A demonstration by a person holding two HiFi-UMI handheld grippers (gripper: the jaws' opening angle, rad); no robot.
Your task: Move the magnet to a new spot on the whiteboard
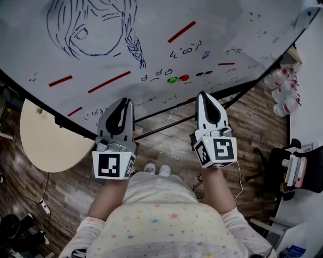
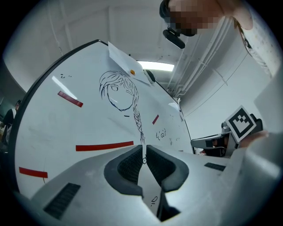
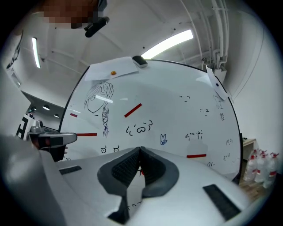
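Right gripper (image 3: 139, 151) and left gripper (image 2: 144, 148) both have jaws pressed together on nothing, facing the whiteboard (image 1: 151, 45), where the round red magnet (image 1: 184, 77) sits mid-frame just beside a green magnet (image 1: 172, 79). Unless the jaws part first, they would likely shove the red one or catch its neighbour. No readable words show, only pen doodles (image 1: 189, 50).

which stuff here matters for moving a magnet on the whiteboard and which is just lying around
For the job: white whiteboard; round red magnet; round green magnet; left hand-held gripper; right hand-held gripper.
Lying about: round beige table; white plastic bottles; black office chair.
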